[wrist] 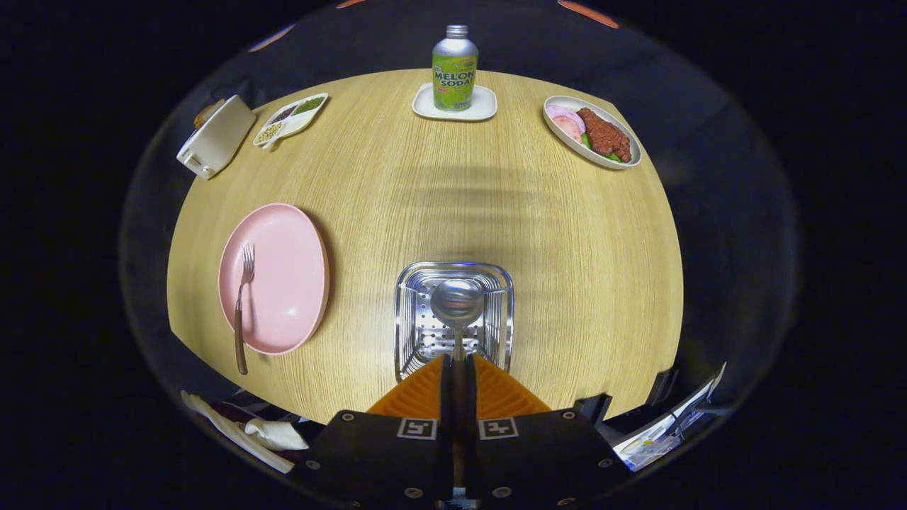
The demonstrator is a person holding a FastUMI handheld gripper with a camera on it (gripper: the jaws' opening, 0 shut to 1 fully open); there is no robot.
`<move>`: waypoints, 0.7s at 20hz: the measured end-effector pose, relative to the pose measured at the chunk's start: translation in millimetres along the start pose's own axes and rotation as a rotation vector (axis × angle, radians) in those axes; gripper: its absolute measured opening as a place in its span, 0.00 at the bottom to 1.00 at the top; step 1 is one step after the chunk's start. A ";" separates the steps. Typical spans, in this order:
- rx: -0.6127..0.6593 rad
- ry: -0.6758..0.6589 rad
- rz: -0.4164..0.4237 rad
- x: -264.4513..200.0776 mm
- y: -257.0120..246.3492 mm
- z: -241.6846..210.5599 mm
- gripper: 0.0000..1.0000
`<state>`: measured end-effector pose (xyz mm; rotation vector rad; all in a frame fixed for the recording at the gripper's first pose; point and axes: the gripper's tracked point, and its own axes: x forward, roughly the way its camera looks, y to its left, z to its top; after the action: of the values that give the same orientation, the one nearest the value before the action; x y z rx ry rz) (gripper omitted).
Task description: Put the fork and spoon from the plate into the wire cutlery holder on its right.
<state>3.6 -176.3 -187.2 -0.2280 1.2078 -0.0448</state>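
**Inspector:** State of the gripper [458, 368]?

**Assistant:** Its orange fingers [418, 397] are closed nearly together on the handle of the spoon [457, 303], one pressing from each side. The bowl of the spoon stands out just ahead of the fingertips.

**Inspector:** And where does that put the spoon?

**Assistant:** Directly over the wire cutlery holder [407, 319], which sits just beyond the fingers on the wooden table [460, 205]. Whether the bowl is above the rim or already inside, I cannot tell.

**Inspector:** The fork?

**Assistant:** The fork [242, 304] lies on the pink plate [283, 276], off to the gripper's left, handle overhanging the near rim.

**Inspector:** Step in hand?

**Assistant:** In my judgement, depositing the spoon; the fork is not yet handled.

**Inspector:** Next move?

**Assistant:** Lower the spoon inside the holder's walls, then part the fingers to release it. After that, reach left for the fork handle.
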 end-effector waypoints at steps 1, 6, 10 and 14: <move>0.001 -0.008 0.000 0.1 -0.5 0.9 0.07; 0.029 -0.093 0.023 -23.2 -0.6 13.2 0.28; 0.050 -0.235 0.023 -53.3 6.5 32.1 0.63; 0.059 -0.413 -0.014 -80.0 19.7 52.8 0.98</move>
<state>22.5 -136.6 -99.8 -0.1832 0.7922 -0.0425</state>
